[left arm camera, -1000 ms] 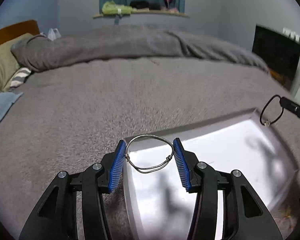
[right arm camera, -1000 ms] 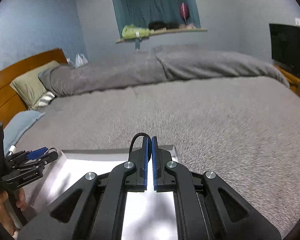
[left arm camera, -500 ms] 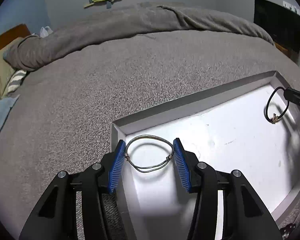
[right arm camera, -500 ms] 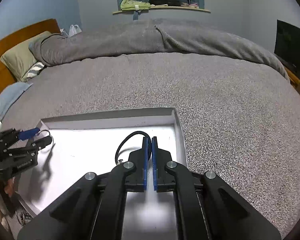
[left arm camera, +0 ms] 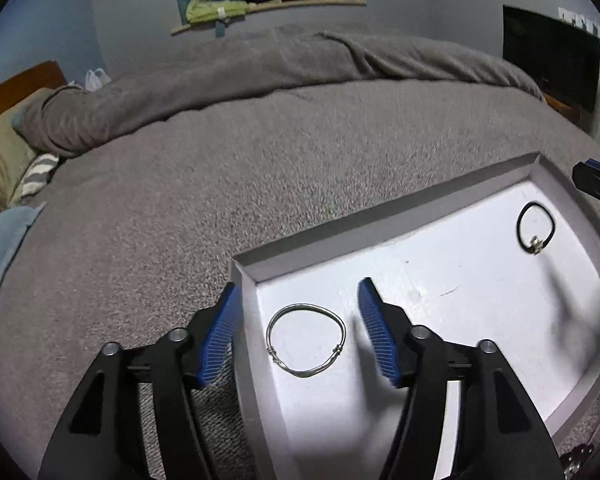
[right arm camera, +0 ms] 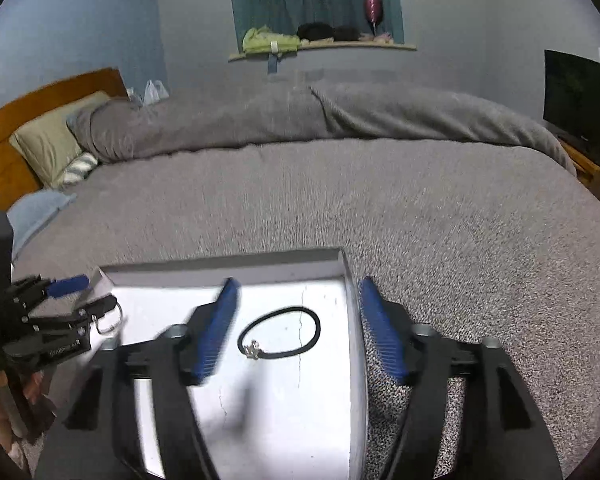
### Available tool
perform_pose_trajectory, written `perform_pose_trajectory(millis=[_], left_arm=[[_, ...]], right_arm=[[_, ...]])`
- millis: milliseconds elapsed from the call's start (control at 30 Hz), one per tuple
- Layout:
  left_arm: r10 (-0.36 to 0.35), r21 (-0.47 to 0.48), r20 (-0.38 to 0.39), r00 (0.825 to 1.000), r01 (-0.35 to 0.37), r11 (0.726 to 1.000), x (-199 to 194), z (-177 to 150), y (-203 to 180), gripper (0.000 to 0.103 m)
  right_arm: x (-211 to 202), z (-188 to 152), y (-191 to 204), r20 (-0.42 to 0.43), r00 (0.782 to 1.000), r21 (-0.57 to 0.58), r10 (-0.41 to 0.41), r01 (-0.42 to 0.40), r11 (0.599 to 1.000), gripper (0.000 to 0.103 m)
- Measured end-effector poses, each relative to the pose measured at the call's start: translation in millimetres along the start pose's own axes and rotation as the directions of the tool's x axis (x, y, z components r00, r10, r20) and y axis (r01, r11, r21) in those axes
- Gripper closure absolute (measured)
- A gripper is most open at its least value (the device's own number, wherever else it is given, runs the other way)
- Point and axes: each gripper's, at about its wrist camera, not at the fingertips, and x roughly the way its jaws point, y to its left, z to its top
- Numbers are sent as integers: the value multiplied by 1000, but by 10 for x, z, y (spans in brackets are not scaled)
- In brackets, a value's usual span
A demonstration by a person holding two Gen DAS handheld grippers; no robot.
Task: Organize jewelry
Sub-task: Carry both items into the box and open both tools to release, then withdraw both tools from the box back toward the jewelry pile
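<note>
Two bracelets in white tray

bangle in tray left corner, cord bracelet right, tray on bed

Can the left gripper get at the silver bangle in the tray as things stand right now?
Probably yes. The silver bangle lies flat on the tray floor, directly between the left gripper's opening jaws, untouched by either pad. Only the tray's near wall beside one finger might interfere.

Grey bed: white tray, pillows.
</note>
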Motion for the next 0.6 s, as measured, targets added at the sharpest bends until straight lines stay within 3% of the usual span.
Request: perform_pose_trajectory(millis=[33, 167, 300, 600], left_arm=[[9, -10, 37, 999, -9, 1000, -73, -14, 7, 23], [18, -50, 117, 993, -12, 999, -304, -17, 20, 20], [16, -127, 173, 985, 6, 992, -527, -34, 21, 10], [42, -143, 235, 971, -8, 990, -1026, -315, -132, 9]], right_arm=[[-49, 10, -12, 20, 1000, 6, 3, -3, 1000, 18], [-250, 50, -45, 81, 997, 26, 12, -14, 1000, 5], [-547, 30, -10, 112, 994, 51, 18, -24, 998, 5], [-1261, -79, 147, 225, 974, 13, 0, -3, 1000, 5]])
